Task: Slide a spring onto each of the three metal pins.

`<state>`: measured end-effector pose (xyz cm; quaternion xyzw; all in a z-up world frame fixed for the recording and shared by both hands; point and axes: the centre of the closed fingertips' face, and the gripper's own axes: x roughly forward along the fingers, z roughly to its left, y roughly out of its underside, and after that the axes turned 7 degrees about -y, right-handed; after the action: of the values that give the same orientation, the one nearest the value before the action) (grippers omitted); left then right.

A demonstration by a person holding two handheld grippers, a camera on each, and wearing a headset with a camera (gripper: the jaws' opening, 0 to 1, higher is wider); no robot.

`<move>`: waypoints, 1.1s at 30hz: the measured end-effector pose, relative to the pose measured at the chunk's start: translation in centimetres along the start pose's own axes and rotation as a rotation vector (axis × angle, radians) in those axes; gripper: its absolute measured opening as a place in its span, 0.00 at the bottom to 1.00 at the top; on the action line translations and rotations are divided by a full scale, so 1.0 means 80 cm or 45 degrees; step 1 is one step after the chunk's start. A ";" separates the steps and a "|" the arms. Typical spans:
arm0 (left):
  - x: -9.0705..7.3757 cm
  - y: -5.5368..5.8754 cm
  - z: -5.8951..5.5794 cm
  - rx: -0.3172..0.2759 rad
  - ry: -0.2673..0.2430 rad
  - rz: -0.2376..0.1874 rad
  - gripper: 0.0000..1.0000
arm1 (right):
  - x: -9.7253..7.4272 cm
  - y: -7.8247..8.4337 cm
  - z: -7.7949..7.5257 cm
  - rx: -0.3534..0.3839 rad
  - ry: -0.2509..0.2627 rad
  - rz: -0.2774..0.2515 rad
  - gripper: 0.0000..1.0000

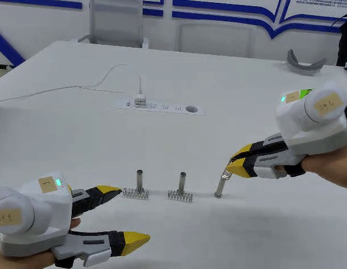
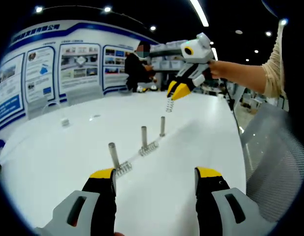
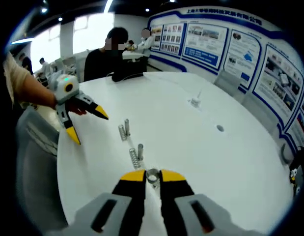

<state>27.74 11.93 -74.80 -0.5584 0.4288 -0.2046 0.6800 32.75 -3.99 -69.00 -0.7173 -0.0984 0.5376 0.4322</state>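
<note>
Right fingers (image 1: 239, 167) pinching spring (image 1: 226, 175) just above end pin (image 1: 220, 188), left fingers (image 1: 108, 190) spread wide, empty

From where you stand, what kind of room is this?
Likely an exhibition or demo hall: blue-trimmed display boards line the wall, a white meeting table has a built-in power strip, and a person sits at its far end.

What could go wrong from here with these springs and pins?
The spring pinched in the right gripper hangs slanted over the right pin, so it may snag on top or slip out. A second spring and a third spring lie loose by the left pin and middle pin; the open left gripper could scatter them.
</note>
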 end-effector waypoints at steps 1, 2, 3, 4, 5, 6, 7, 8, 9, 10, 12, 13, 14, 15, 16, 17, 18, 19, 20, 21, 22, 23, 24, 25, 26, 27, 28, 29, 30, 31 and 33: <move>-0.001 0.001 0.001 -0.004 -0.004 0.000 0.66 | 0.000 0.000 -0.003 0.006 0.014 0.002 0.12; -0.001 0.002 0.001 -0.007 -0.008 0.001 0.67 | 0.000 0.000 -0.005 0.011 0.020 0.003 0.12; -0.002 0.002 0.001 -0.009 -0.009 0.001 0.67 | 0.001 0.000 -0.006 0.017 0.024 0.003 0.12; -0.003 0.003 0.002 -0.012 -0.012 0.003 0.67 | 0.001 0.001 -0.008 0.022 0.035 0.003 0.12; -0.003 0.004 0.002 -0.015 -0.014 0.005 0.67 | 0.002 0.001 -0.009 0.026 0.039 0.005 0.12; -0.004 0.005 0.003 -0.017 -0.016 0.007 0.67 | 0.003 0.001 -0.010 0.031 0.043 0.006 0.12; -0.004 0.006 0.003 -0.018 -0.017 0.008 0.67 | 0.004 0.002 -0.012 0.035 0.047 0.008 0.12; -0.004 0.006 0.003 -0.019 -0.019 0.008 0.67 | 0.005 0.002 -0.013 0.036 0.051 0.011 0.12; -0.005 0.006 0.004 -0.022 -0.021 0.009 0.68 | 0.007 0.004 -0.014 0.038 0.055 0.018 0.12; -0.005 0.006 0.004 -0.024 -0.021 0.008 0.68 | 0.008 0.005 -0.014 0.037 0.056 0.023 0.12; -0.005 0.006 0.004 -0.025 -0.025 0.006 0.68 | 0.012 0.007 -0.015 0.047 0.052 0.033 0.12; -0.005 0.006 0.005 -0.027 -0.025 0.006 0.68 | 0.013 0.009 -0.015 0.050 0.050 0.037 0.12; -0.005 0.006 0.005 -0.029 -0.026 0.005 0.68 | 0.015 0.010 -0.016 0.050 0.051 0.044 0.12; -0.005 0.006 0.005 -0.030 -0.027 0.005 0.68 | 0.016 0.011 -0.016 0.051 0.051 0.048 0.12; -0.006 0.006 0.005 -0.032 -0.028 0.004 0.68 | 0.016 0.011 -0.017 0.050 0.051 0.051 0.12; -0.006 0.007 0.006 -0.033 -0.029 0.004 0.68 | 0.017 0.011 -0.017 0.053 0.049 0.050 0.12; -0.006 0.007 0.006 -0.033 -0.030 0.005 0.68 | 0.017 0.011 -0.017 0.056 0.048 0.049 0.12; -0.007 0.007 0.006 -0.036 -0.031 0.005 0.68 | 0.018 0.012 -0.017 0.057 0.049 0.053 0.12; -0.007 0.007 0.006 -0.037 -0.031 0.005 0.68 | 0.019 0.012 -0.018 0.057 0.049 0.057 0.12; -0.007 0.007 0.007 -0.038 -0.033 0.005 0.68 | 0.020 0.013 -0.018 0.056 0.049 0.062 0.12; -0.007 0.007 0.007 -0.039 -0.033 0.006 0.68 | 0.021 0.014 -0.018 0.056 0.048 0.066 0.12; -0.007 0.008 0.007 -0.040 -0.034 0.006 0.68 | 0.021 0.015 -0.018 0.057 0.048 0.069 0.12; -0.008 0.008 0.007 -0.041 -0.035 0.006 0.68 | 0.022 0.016 -0.017 0.057 0.048 0.071 0.12; -0.008 0.008 0.007 -0.041 -0.035 0.006 0.68 | 0.023 0.016 -0.017 0.058 0.047 0.073 0.12; -0.008 0.008 0.006 -0.041 -0.034 0.006 0.68 | 0.024 0.017 -0.017 0.061 0.046 0.077 0.12; -0.008 0.008 0.007 -0.041 -0.034 0.007 0.68 | 0.025 0.018 -0.017 0.061 0.046 0.079 0.12; -0.008 0.008 0.007 -0.041 -0.034 0.007 0.68 | 0.026 0.019 -0.017 0.060 0.046 0.082 0.12; -0.008 0.008 0.007 -0.041 -0.035 0.007 0.68 | 0.027 0.020 -0.017 0.058 0.047 0.085 0.12; -0.008 0.008 0.007 -0.041 -0.035 0.007 0.68 | 0.028 0.021 -0.018 0.059 0.048 0.088 0.12; -0.008 0.008 0.007 -0.042 -0.036 0.006 0.68 | 0.030 0.023 -0.018 0.062 0.044 0.091 0.12; -0.008 0.008 0.008 -0.042 -0.036 0.006 0.68 | 0.033 0.025 -0.019 0.067 0.040 0.096 0.12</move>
<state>27.75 12.98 -75.17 -0.5713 0.4238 -0.1879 0.6773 34.47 -4.42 -72.21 -0.7173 -0.0503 0.5445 0.4319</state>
